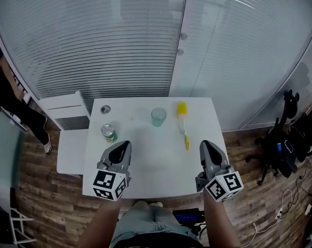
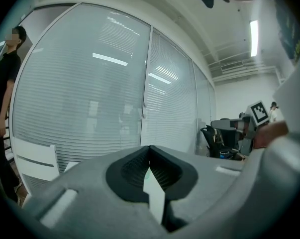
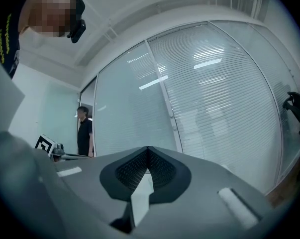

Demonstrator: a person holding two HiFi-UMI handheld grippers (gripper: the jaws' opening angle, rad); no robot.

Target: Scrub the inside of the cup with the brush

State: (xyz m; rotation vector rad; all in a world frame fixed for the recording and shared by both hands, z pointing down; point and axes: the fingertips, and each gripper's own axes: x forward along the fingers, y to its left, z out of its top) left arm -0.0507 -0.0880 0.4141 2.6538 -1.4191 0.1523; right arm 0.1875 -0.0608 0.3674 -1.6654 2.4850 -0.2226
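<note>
Left gripper (image 1: 123, 148) jaws fully closed, empty, over near-left counter (image 1: 156, 177), right gripper (image 1: 207, 146) likewise closed, empty, near-right, brush (image 1: 183, 124) flat on counter beyond it, long axis near-to-far, yellow head far, handle pointing toward person, cup (image 1: 158, 116) upright just left, apart.

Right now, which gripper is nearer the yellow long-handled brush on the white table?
Right. The right gripper hovers just right of the near end of the yellow long-handled brush; the left gripper is farther off to its left, near the green can.
</note>
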